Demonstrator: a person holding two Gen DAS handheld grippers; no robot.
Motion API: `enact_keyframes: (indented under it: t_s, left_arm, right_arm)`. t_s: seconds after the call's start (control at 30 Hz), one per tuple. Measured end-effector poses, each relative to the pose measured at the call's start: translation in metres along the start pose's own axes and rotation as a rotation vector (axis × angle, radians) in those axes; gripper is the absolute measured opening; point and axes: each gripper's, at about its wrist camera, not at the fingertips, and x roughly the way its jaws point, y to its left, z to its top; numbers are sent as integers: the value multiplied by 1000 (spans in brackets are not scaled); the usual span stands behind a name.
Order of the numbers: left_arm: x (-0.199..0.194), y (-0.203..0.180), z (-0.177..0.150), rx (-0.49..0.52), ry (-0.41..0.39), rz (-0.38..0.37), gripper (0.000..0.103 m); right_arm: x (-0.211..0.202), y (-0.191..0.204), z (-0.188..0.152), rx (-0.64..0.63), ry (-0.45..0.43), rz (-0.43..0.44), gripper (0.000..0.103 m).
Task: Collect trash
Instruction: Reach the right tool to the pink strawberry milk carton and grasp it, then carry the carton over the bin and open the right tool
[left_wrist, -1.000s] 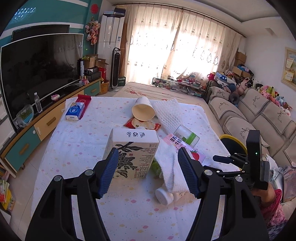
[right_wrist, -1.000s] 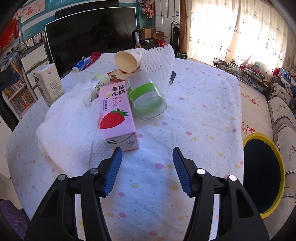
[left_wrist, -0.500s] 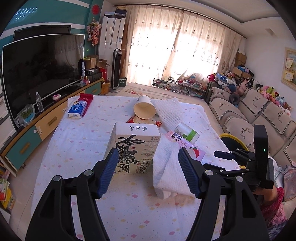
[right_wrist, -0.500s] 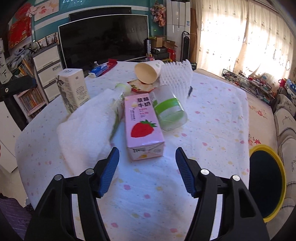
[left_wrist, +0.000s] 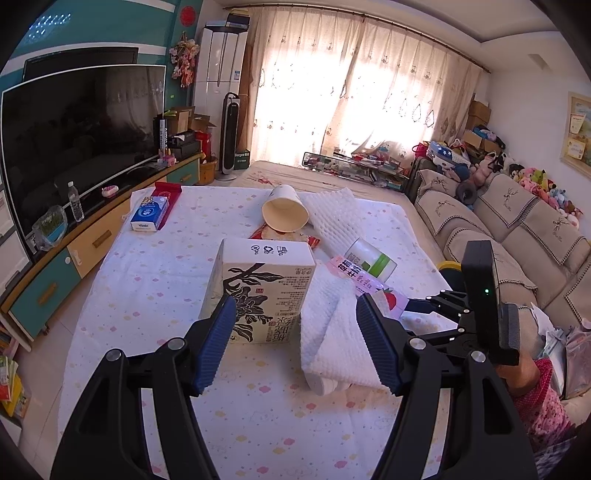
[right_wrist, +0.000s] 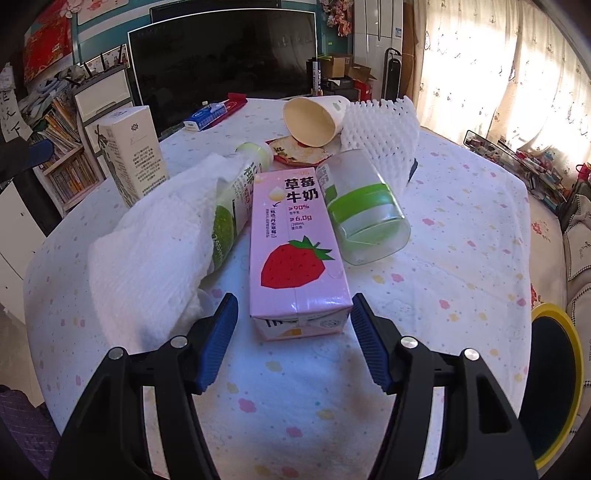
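A pink strawberry milk carton (right_wrist: 295, 236) lies flat on the dotted tablecloth. Its near end sits between the fingertips of my open right gripper (right_wrist: 293, 298), and the pads do not press on it. A white paper towel (right_wrist: 155, 243) drapes over a green-labelled bottle (right_wrist: 236, 199) on its left. A clear cup with a green band (right_wrist: 365, 214) lies on its right. My left gripper (left_wrist: 295, 300) is open just short of an upright cream carton with a black flower print (left_wrist: 262, 291). Nothing is between its pads.
A tipped paper cup (right_wrist: 314, 118), white foam netting (right_wrist: 380, 129) and a snack wrapper (right_wrist: 299, 153) lie further back. A blue tissue pack (left_wrist: 149, 214) sits at the far left of the table. A yellow-rimmed bin (right_wrist: 554, 387) stands beside the table, near the sofa (left_wrist: 517, 236).
My right gripper has moved forward onto the pink carton, whose near end now lies between its fingertips. The left gripper has stayed nearly still before the cream carton.
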Motion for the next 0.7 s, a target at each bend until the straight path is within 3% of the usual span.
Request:
enact_keyframes:
  t_s: [0.03, 0.2, 0.7]
  left_arm:
    - [1, -1, 0, 0, 1, -1, 67]
    - [5, 0, 2, 0, 9, -3, 67]
    - [0, -7, -3, 19, -8, -20, 67]
  right_arm:
    - [1, -1, 0, 7, -3, 1, 48]
    - [-18, -3, -1, 36, -61, 12, 48]
    - [-127, -6, -7, 100, -286, 16, 46]
